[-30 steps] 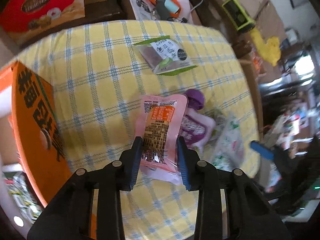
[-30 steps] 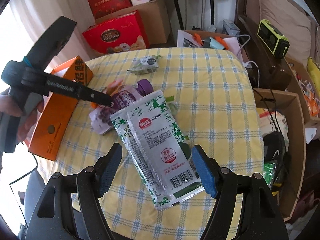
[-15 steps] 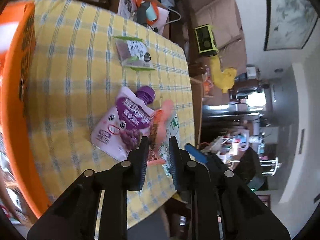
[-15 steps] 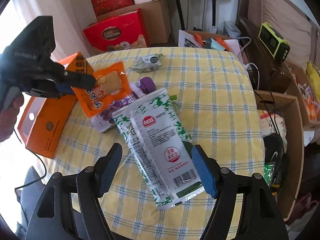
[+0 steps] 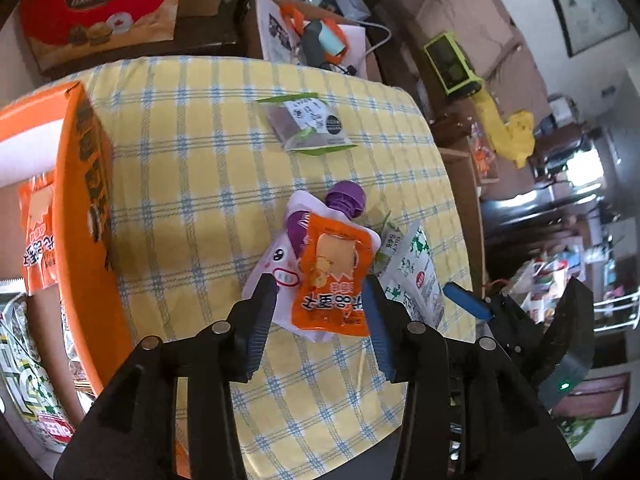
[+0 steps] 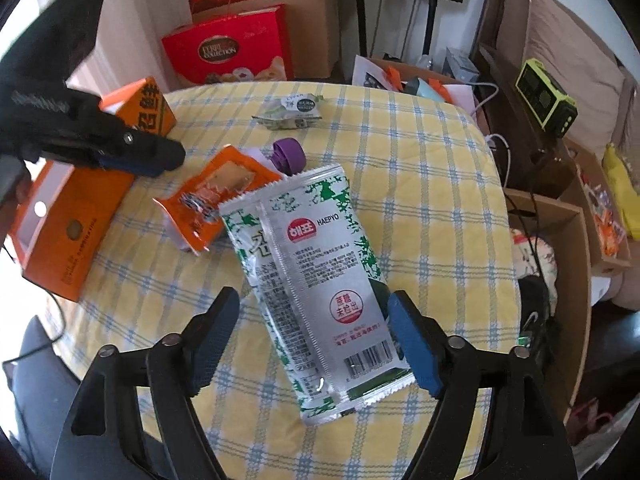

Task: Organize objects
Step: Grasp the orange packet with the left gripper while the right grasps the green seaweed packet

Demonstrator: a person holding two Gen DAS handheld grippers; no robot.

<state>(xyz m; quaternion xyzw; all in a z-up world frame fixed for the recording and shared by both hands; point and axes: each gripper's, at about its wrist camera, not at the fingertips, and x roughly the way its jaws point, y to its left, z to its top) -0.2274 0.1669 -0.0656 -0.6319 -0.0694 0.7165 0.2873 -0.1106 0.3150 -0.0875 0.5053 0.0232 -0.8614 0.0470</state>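
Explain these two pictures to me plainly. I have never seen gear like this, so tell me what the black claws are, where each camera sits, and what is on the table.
Each black claw is a two-finger gripper that a person holds by hand, with a camera mounted on it looking along the fingers. One picture looks down the left gripper, the other down the right gripper.

On the yellow checked tablecloth lie an orange snack packet on top of a purple pouch, silver-green seaweed packets, a small wrapped snack and an orange box.

Nothing is held. The left jaws are opening around the orange packet, which lies loose. The right jaws are opening, either side of the seaweed packets.
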